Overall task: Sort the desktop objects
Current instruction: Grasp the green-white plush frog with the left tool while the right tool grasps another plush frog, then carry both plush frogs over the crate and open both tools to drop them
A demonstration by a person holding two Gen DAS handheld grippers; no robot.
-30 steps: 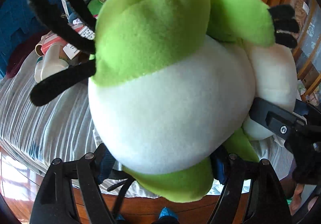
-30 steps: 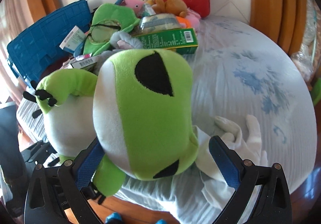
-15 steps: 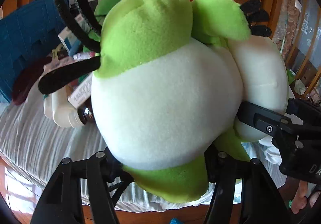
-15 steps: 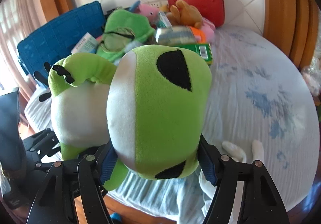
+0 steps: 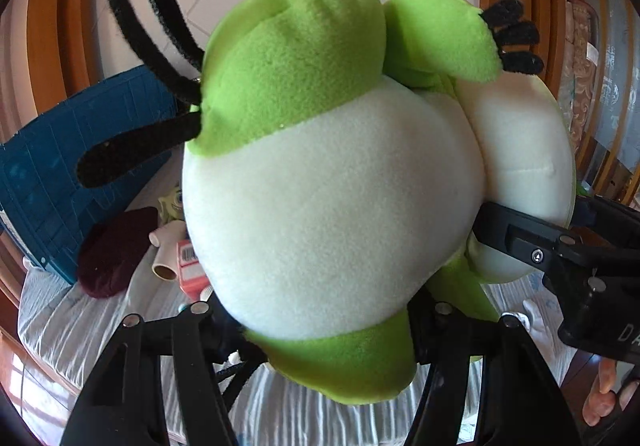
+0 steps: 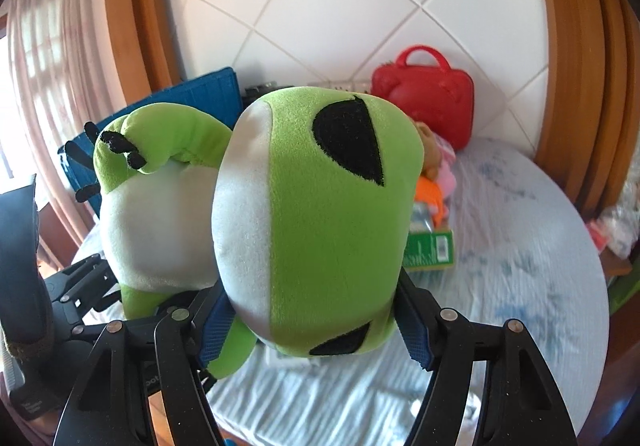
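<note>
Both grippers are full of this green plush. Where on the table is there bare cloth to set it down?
Bare cloth lies right of the green box, below the red bag. The side by the blue crate is crowded: maroon pouch, white tube, pink carton. The green plush hides the middle.

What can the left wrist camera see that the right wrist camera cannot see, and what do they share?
Only the left wrist view shows the dark red hat, the white tube and the pink carton.

Only the right wrist view shows the red bag, the green box and the curtain.

Both show the green plush toy, gripped by the left claw and the right claw, and the blue crate.
</note>
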